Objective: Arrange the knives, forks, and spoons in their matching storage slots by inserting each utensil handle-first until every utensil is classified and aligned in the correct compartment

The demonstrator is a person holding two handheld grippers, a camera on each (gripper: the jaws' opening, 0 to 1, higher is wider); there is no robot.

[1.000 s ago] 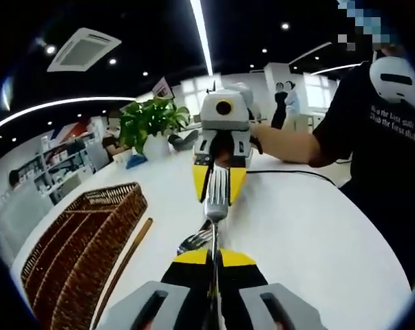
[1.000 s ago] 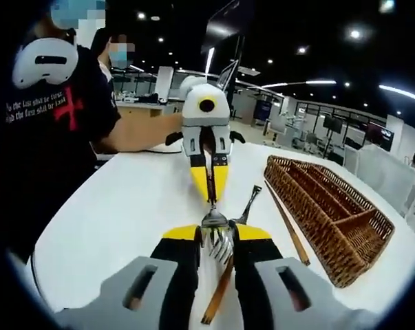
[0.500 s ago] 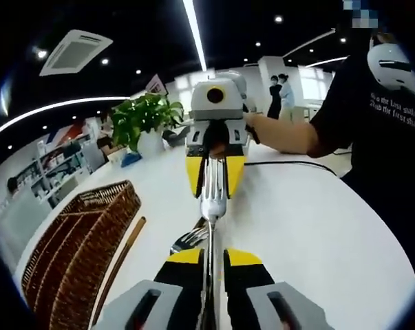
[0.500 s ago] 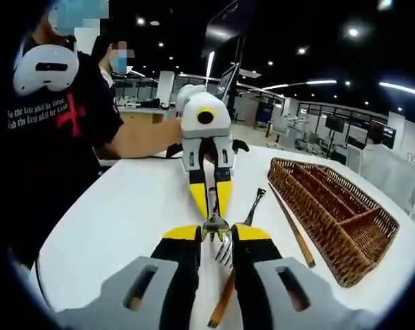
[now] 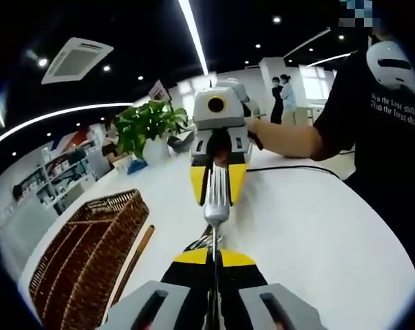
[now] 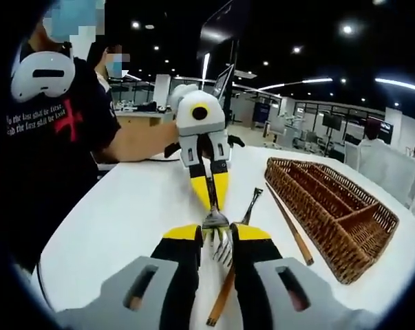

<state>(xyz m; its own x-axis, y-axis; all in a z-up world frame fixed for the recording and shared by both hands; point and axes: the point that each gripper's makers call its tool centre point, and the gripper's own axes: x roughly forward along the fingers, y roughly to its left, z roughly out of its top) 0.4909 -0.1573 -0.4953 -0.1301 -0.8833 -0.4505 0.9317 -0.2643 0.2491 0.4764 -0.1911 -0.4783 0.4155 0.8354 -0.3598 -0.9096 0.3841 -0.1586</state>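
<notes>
A silver fork [image 5: 216, 199] hangs in the air between my two grippers, which face each other over the white table [image 5: 310, 234]. My left gripper [image 5: 214, 260] is shut on the fork's thin handle. My right gripper [image 6: 218, 235] is shut on the fork's head [image 6: 219, 242], with the tines lying between its yellow tips. From the right gripper view, the left gripper [image 6: 210, 191] holds the handle at the far end. In the left gripper view, the right gripper [image 5: 217, 184] flanks the fork head. The woven cutlery tray [image 6: 331, 213] with long slots lies to one side.
A second fork [image 6: 251, 205] and a long wooden stick [image 6: 290, 230] lie on the table beside the tray [image 5: 90, 247]. A wooden handle [image 6: 224, 299] lies under my right jaws. A potted plant [image 5: 149, 124] and a black cable [image 5: 296, 168] are at the far edge. A person's arm [image 5: 290, 141] holds the right gripper.
Half a second ago my left jaws stood slightly apart around the handle; now they are shut on it again. The fork stayed between the two grippers.
</notes>
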